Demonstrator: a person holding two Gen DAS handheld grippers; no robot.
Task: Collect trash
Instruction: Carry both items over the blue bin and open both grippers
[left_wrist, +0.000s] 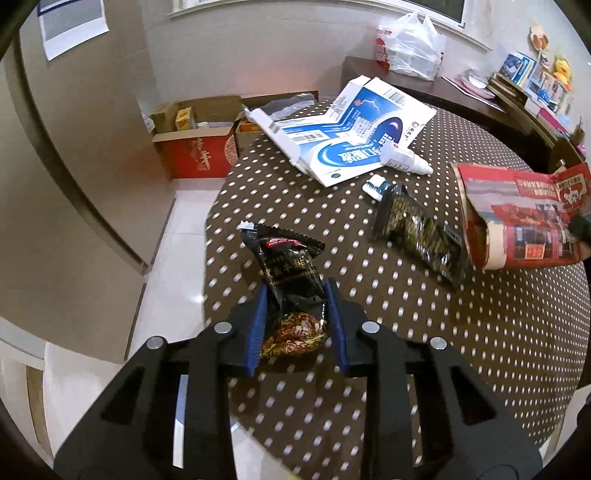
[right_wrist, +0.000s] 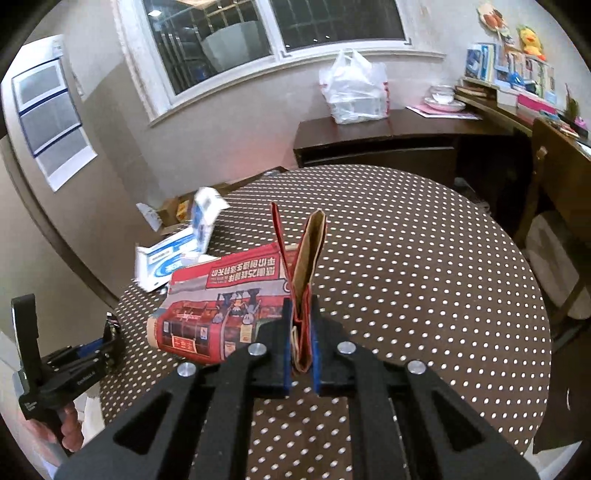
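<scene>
Left gripper (left_wrist: 295, 314) closed on a black snack wrapper (left_wrist: 286, 269), blue pads (left_wrist: 258, 325) pressing both its sides, near the left edge of the bench (left_wrist: 480, 332) with the brown dotted cloth. Right gripper (right_wrist: 300, 332) closed tight on the folded edge of a red paper bag (right_wrist: 221, 306), rest of the bag hanging out to the left above the cloth, one flap standing up between the jaws.

Further on the bench, in the left wrist view: a second dark wrapper (left_wrist: 417, 229) lying flat just left of the red paper bag (left_wrist: 524, 218); a small blue and white packet (left_wrist: 375, 184) touching its far end; a flattened blue and white carton (left_wrist: 354, 129) at the far side, with a small white tube (left_wrist: 404, 157) lying on its near corner.

Beyond the bench: open cardboard boxes (left_wrist: 199, 144) on the floor at the far left, a white plastic bag (right_wrist: 352, 88) on a dark side table (right_wrist: 369, 136) under the window. At the lower left of the right wrist view, a person's hand (right_wrist: 68, 430) holding the handle of the left gripper.
</scene>
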